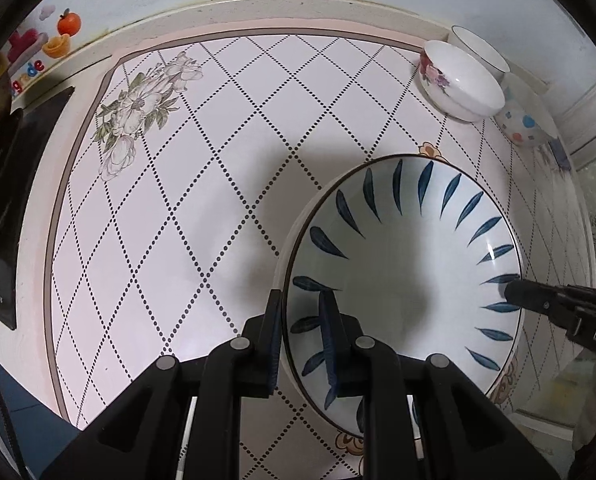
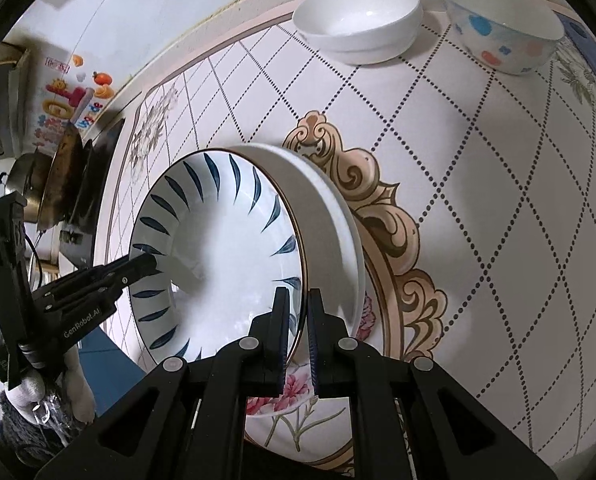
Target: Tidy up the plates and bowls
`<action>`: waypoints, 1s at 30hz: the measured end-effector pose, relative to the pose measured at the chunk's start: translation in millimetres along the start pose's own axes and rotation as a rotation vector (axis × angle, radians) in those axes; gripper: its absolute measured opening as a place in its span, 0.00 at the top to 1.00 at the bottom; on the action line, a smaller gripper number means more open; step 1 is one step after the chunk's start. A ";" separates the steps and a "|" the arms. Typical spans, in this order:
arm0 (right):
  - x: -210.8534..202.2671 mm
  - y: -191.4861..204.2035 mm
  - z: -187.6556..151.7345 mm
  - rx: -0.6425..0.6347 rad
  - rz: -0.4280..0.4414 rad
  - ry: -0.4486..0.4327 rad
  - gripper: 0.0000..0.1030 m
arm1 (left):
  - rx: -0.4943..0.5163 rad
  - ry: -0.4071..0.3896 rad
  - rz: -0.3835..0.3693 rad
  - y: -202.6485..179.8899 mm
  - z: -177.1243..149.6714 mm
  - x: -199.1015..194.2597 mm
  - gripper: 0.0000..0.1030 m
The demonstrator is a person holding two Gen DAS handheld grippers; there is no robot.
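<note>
Two black grippers hold one big bowl between them. The left gripper [image 1: 301, 312] points steeply down, and its two fingers pinch the rim on one side, one finger inside the bowl and one outside. The right gripper [image 2: 298, 308] also points steeply down and pinches the rim on the other side the same way. The blue-leaf bowl [image 1: 401, 264] is round, smooth and shiny white, with dark blue leaf marks all around its inside and a thin dark line on its rim. In the right wrist view it sits on top of a second dish, a flower plate [image 2: 294, 396], which is white with pink flowers on its edge; whether the two touch I cannot tell. Under both is the table [image 1: 202, 208], covered in a shiny cloth with dotted diamond lines, grey flowers and tan curly shapes. Three small bowls stand close together far back on the table: a rose bowl [image 1: 457, 80] with a red flower on its side, a plain white bowl [image 1: 479, 52] right behind it, and a spotted bowl [image 1: 521, 116] with blue and orange dots. A gloved hand [image 2: 30, 390] holds the left gripper's handle.
</note>
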State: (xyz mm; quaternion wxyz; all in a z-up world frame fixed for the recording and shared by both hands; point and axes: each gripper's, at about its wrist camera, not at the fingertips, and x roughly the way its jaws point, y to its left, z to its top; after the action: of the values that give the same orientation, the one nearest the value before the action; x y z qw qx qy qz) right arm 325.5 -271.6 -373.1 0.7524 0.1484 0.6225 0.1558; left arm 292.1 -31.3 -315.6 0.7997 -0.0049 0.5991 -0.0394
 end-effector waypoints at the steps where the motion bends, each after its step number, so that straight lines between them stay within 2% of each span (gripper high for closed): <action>1: 1.6 0.1 -0.2 -0.007 0.000 0.004 0.90 | -0.001 -0.003 0.010 -0.7 0.2 -0.1 0.85; 6: 8.7 0.4 -2.6 -0.030 0.001 0.028 0.90 | 0.004 -0.007 0.050 -3.7 -0.6 1.5 0.85; 13: 8.6 -1.8 -0.9 -0.030 -0.003 0.038 0.90 | 0.027 -0.018 0.068 -10.2 -0.5 -0.4 0.85; 19: 5.5 -3.2 3.9 -0.004 -0.017 0.049 0.90 | 0.017 -0.003 0.051 -8.6 1.2 -3.0 0.85; 22: -3.4 -1.6 5.2 0.008 -0.033 0.038 0.90 | 0.009 -0.014 0.040 -9.3 -1.1 -18.6 0.84; 24: -15.4 1.7 4.3 0.015 -0.056 0.028 0.86 | 0.003 -0.029 0.043 -10.7 -3.6 -34.4 0.84; 26: -32.7 9.6 0.2 0.007 -0.081 0.006 0.68 | -0.005 -0.045 0.039 -11.9 -7.9 -54.9 0.84; 28: -49.8 19.2 -6.8 -0.006 -0.114 -0.015 0.59 | -0.013 -0.063 0.045 -14.4 -14.6 -79.8 0.84; 30: -71.9 31.2 -18.1 -0.025 -0.125 -0.046 0.56 | -0.019 -0.083 0.045 -14.6 -20.6 -98.8 0.82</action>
State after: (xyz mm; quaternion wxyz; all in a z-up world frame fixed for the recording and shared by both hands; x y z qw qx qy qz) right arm 293.4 -272.9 -299.3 0.7767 0.1033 0.6110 0.1126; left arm 244.0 -38.3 -226.0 0.8244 -0.0004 0.5658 -0.0156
